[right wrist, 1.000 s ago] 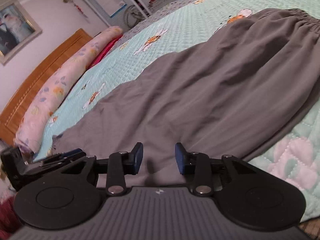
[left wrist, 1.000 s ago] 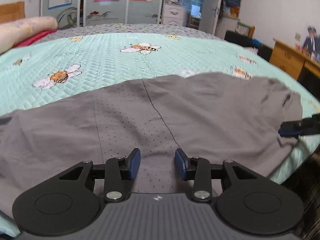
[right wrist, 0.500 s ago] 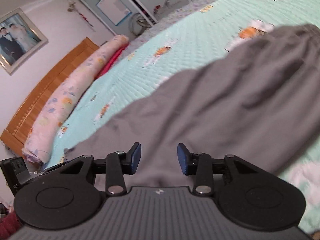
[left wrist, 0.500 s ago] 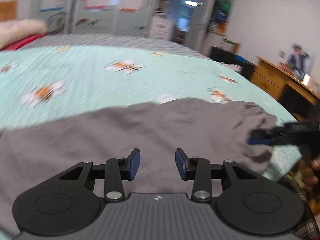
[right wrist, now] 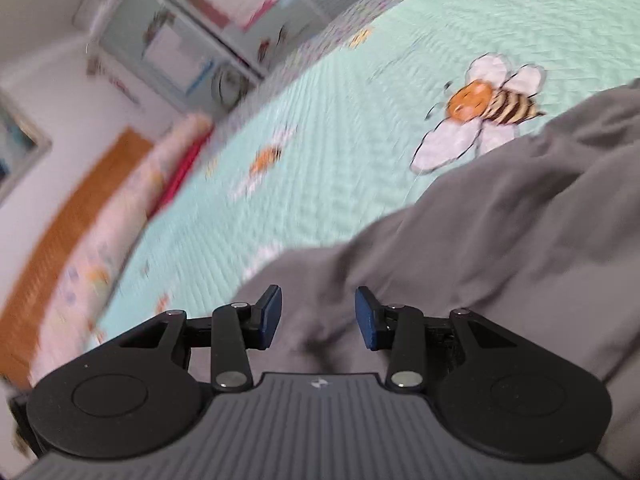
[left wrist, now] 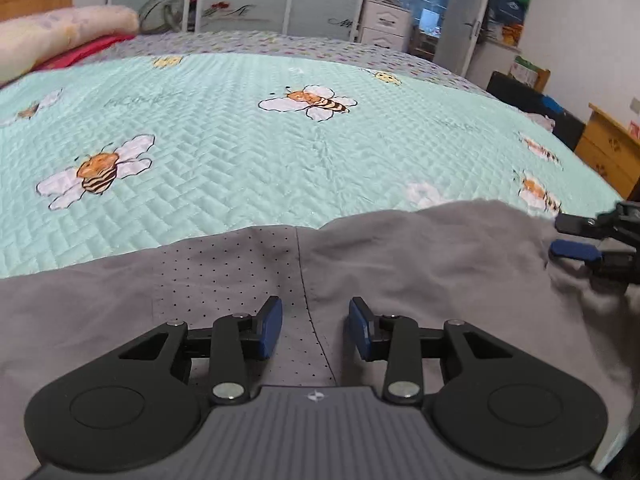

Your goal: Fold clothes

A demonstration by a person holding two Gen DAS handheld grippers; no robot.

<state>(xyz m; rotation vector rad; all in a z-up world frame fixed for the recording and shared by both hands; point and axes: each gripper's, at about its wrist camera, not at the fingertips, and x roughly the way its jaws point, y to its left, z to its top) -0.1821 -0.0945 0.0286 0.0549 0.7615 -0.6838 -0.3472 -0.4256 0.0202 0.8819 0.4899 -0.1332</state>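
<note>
The left gripper point(left wrist: 315, 328) hangs spread over the grey garment point(left wrist: 420, 264), a seam running between its fingers. Off to its right the right gripper point(left wrist: 576, 240), also spread, seems to touch the garment's edge; blur hides contact. Beyond lies the bee-print quilt point(left wrist: 248, 152).

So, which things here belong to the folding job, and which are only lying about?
For the job:
- grey garment
- left gripper, open
- right gripper, open

Just lying about:
- bee-print bedspread, under the garment
- long pink pillow
- wooden dresser
</note>
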